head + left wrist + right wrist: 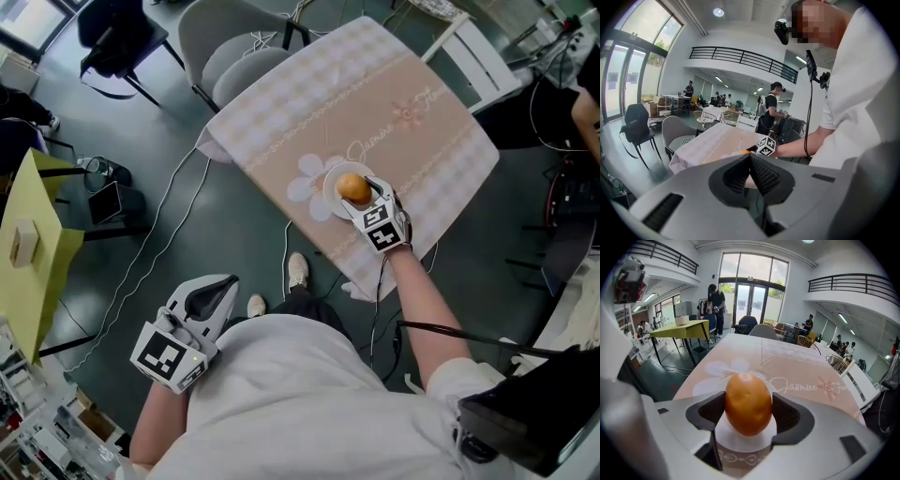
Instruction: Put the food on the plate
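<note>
Right hand-held gripper (364,197) clamped on orange food (747,403), over white plate (740,440) on bench (412,141). Left hand-held gripper (750,174) fully closed (empty), off the bench.

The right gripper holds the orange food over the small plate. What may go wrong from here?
The orange food is rounded, so when the right gripper opens, it may roll off the small plate. The plate lies near the edge of the table, so a rolling piece might drop off it.
</note>
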